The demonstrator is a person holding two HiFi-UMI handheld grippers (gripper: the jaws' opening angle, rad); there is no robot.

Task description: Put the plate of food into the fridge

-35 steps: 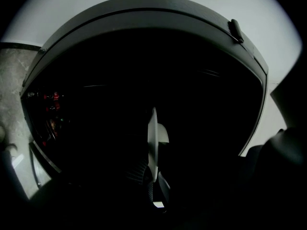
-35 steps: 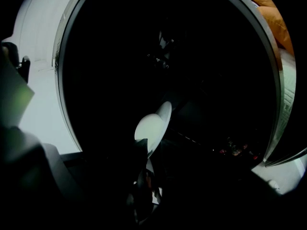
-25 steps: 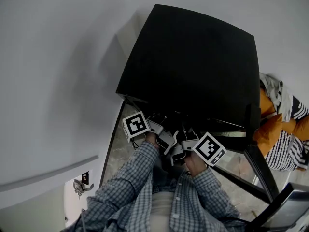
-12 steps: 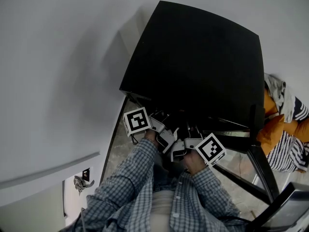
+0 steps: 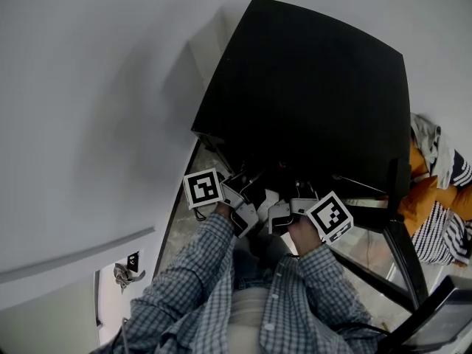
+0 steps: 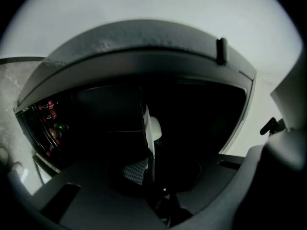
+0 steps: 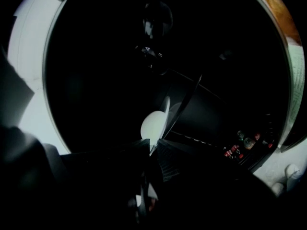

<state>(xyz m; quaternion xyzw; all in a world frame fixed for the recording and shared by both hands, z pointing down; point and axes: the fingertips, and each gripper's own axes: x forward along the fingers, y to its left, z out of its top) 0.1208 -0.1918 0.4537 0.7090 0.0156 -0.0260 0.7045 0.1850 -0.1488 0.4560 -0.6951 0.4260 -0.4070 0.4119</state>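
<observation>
The left claw [image 6: 146,169] and right claw [image 7: 153,147] (forearms converging) pinch the plate [image 6: 153,128].

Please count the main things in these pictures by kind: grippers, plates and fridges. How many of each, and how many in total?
Grippers: 2, the left gripper and the right gripper
Plates: 1, the white plate
Fridges: 1, the black fridge
Total: 4

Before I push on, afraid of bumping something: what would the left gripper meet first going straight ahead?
The way looks free: past the plate in the left gripper, only the dark open inside of the fridge shows, depth unclear.
</observation>
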